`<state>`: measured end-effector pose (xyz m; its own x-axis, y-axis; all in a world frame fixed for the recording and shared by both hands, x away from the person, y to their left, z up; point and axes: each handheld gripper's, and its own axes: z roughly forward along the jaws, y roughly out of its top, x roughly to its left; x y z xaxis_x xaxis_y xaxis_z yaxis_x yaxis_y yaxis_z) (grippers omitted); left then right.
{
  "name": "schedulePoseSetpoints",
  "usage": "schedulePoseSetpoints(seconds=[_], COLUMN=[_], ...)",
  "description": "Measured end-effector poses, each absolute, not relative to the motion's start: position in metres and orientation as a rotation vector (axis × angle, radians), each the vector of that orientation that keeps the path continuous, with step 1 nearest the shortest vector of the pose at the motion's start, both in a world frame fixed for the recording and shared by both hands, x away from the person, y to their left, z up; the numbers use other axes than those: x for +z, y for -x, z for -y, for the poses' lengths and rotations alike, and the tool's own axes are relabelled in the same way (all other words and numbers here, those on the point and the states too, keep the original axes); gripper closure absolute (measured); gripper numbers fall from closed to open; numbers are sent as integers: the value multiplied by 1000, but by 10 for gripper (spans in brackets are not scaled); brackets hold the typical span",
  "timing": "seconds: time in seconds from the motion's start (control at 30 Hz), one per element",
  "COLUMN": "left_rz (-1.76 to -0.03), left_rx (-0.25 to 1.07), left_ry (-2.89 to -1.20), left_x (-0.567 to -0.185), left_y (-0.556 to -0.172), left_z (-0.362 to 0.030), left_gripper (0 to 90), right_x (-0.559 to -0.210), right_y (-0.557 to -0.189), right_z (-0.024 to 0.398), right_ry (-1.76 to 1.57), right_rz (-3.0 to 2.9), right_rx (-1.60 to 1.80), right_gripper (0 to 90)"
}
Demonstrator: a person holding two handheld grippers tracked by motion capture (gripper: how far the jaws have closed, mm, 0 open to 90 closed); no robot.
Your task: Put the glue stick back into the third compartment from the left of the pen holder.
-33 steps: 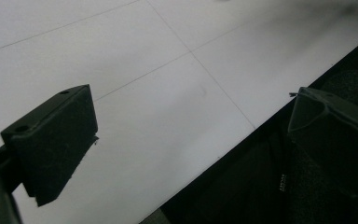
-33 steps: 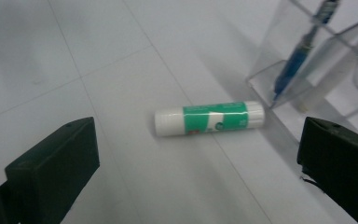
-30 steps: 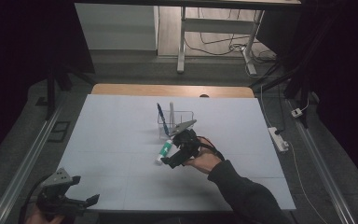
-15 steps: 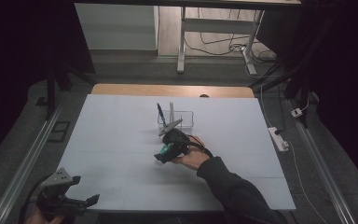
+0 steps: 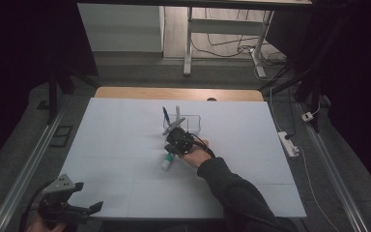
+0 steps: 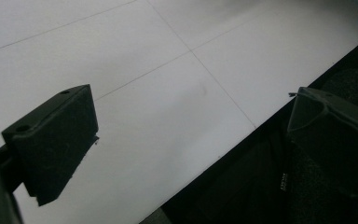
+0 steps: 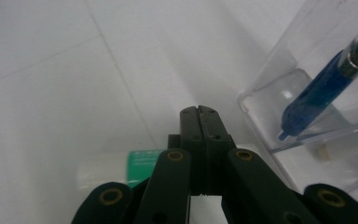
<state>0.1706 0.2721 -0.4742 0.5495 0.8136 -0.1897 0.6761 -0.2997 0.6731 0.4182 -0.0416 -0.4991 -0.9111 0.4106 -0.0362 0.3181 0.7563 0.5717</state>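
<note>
With our right gripper (image 7: 200,112) pressed shut on nothing just above the white-and-green tube (image 5: 167,161) lying beside the clear holder (image 5: 189,123), we rest our left gripper (image 5: 79,209) wide open at the table's (image 5: 116,145) near edge, apparently waiting.

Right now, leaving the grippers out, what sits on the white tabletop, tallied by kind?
Clear holder: 1
Pens standing in it: 2, a blue pen and a pale pen
White stick with green label, lying flat beside the holder: 1
Total: 4
</note>
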Motion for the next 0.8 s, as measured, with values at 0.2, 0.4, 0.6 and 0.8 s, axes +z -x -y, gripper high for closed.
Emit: schedulePoseSetpoints(seconds=[0.2,0.4,0.6,0.8], left_rz=[-1195,-1194,-1194,-1195], left_rx=[243,244,241,240], left_ry=[-2059,-2060,-2061,-2061], left_x=[-474,-474,-474,-474], left_y=[-171,-170,-170,-170], left_z=[-272,-272,-272,-272], left_gripper=[21,21,21,21], right_x=[-505,-507,-505,-505], right_y=[-424,-424,-423,-422], right_z=[40,43,50,61], right_ry=[-599,-600,-607,-625], right_rz=[-2798,-2808,-2816,-2823], right_rx=[847,811,796,778], right_gripper=[896,895,895,895])
